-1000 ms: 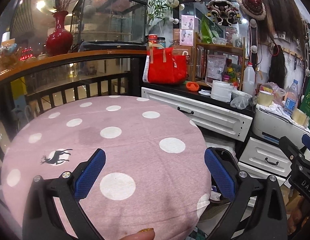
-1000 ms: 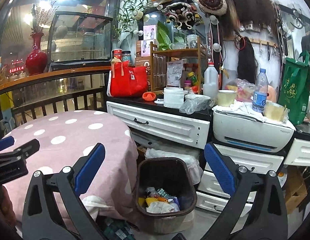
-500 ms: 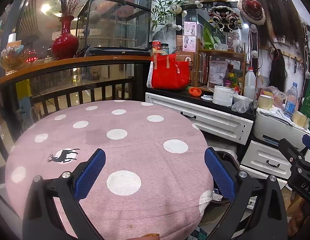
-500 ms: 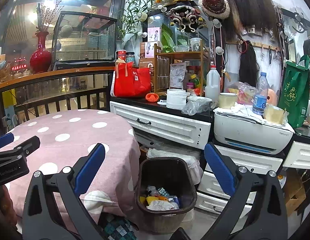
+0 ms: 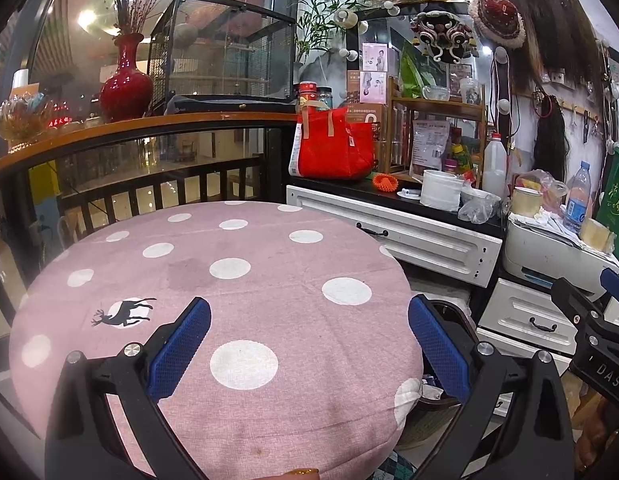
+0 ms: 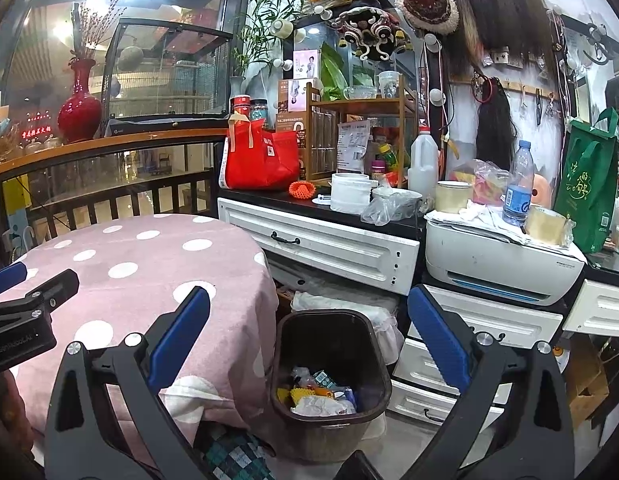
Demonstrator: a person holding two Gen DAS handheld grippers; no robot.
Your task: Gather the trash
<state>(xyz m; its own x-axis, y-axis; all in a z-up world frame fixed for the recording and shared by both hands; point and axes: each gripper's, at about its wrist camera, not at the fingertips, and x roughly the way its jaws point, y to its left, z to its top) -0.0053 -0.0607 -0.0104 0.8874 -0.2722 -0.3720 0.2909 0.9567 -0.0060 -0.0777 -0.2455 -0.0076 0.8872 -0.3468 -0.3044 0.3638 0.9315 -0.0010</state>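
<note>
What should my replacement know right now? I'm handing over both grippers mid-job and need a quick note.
Left gripper: open, empty, hovering over the pink polka-dot table.
Right gripper: open, empty, aimed at the dark trash bin on the floor, right of the table, in front of the white drawers.
Done: the bin already holds wrappers and crumpled paper; no trash shows on the tabletop.
Left: neither camera shows loose trash within reach. Check the cluttered counter before stopping.

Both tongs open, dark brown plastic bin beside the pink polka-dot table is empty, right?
Not empty. The right wrist view shows the dark brown plastic bin holding wrappers and crumpled paper. It does stand beside the pink polka-dot table, and both tongs are open.
</note>
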